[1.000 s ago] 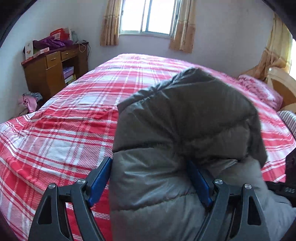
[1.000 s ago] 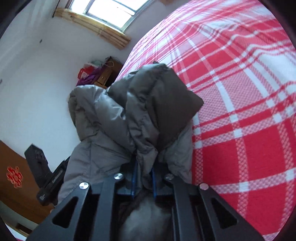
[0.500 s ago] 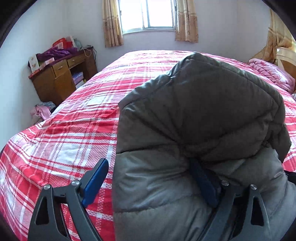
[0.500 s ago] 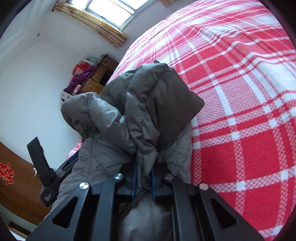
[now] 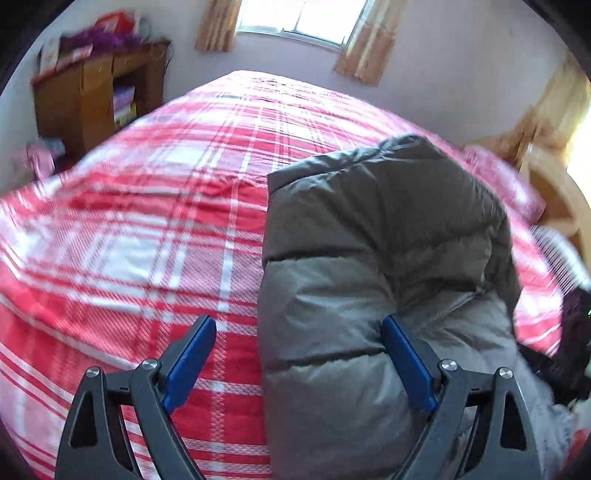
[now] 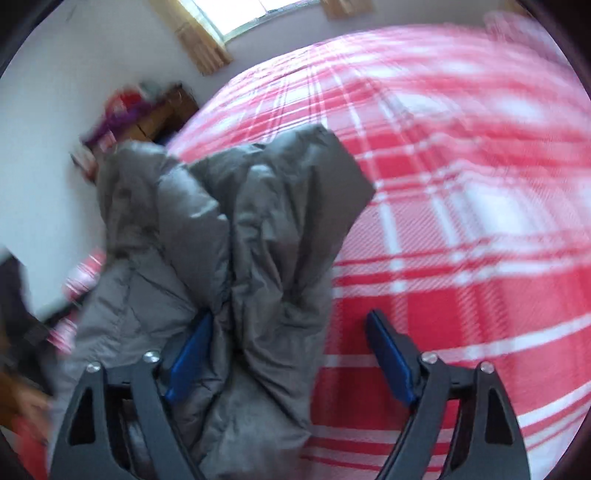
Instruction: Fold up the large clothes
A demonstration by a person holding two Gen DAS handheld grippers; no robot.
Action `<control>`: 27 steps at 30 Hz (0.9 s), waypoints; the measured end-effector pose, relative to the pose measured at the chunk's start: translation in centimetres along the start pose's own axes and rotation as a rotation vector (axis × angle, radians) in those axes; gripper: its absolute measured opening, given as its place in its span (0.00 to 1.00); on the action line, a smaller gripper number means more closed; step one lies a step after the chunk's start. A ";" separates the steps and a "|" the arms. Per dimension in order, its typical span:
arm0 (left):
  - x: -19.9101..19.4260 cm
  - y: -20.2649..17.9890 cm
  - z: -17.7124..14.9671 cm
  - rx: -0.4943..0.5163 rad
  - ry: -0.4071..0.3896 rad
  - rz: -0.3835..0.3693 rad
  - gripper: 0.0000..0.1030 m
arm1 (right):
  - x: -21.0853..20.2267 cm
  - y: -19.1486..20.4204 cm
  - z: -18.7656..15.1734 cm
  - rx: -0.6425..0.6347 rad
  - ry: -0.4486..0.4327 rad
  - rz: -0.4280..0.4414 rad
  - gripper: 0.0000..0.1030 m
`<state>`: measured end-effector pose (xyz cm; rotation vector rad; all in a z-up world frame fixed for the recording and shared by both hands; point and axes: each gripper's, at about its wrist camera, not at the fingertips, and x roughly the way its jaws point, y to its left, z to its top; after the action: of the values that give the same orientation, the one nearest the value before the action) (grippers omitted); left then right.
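A grey puffer jacket (image 5: 369, 258) lies bunched over the near edge of the bed with the red plaid cover (image 5: 147, 229). My left gripper (image 5: 299, 362) is open; its jaws stand wide apart and the jacket fills the right half of the gap, against the right finger (image 5: 406, 369). In the right wrist view the jacket (image 6: 240, 229) is folded into thick ridges. My right gripper (image 6: 288, 354) is open too, with the jacket against its left finger (image 6: 188, 358) and the right finger (image 6: 391, 354) over bare bed cover (image 6: 461, 221).
A wooden desk (image 5: 88, 96) with clutter stands at the far left by the wall. A window with curtains (image 5: 295, 22) is behind the bed. A pink pillow (image 5: 509, 184) and wooden headboard (image 5: 554, 192) are at the right.
My right gripper has opened and let go of the jacket it was pinching. My left gripper stays wide open. Both views have swung, and the jacket has sunk lower onto the bed.
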<state>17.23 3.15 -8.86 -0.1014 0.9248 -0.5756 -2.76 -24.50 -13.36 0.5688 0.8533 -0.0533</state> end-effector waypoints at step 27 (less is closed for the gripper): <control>-13.2 6.0 1.4 -0.102 -0.246 -0.175 0.70 | 3.8 15.6 -0.5 -0.186 0.096 0.486 0.26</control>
<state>14.78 14.72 -0.34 -0.3405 0.7088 -0.6618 3.60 -10.34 -9.34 0.5929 0.7840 0.4944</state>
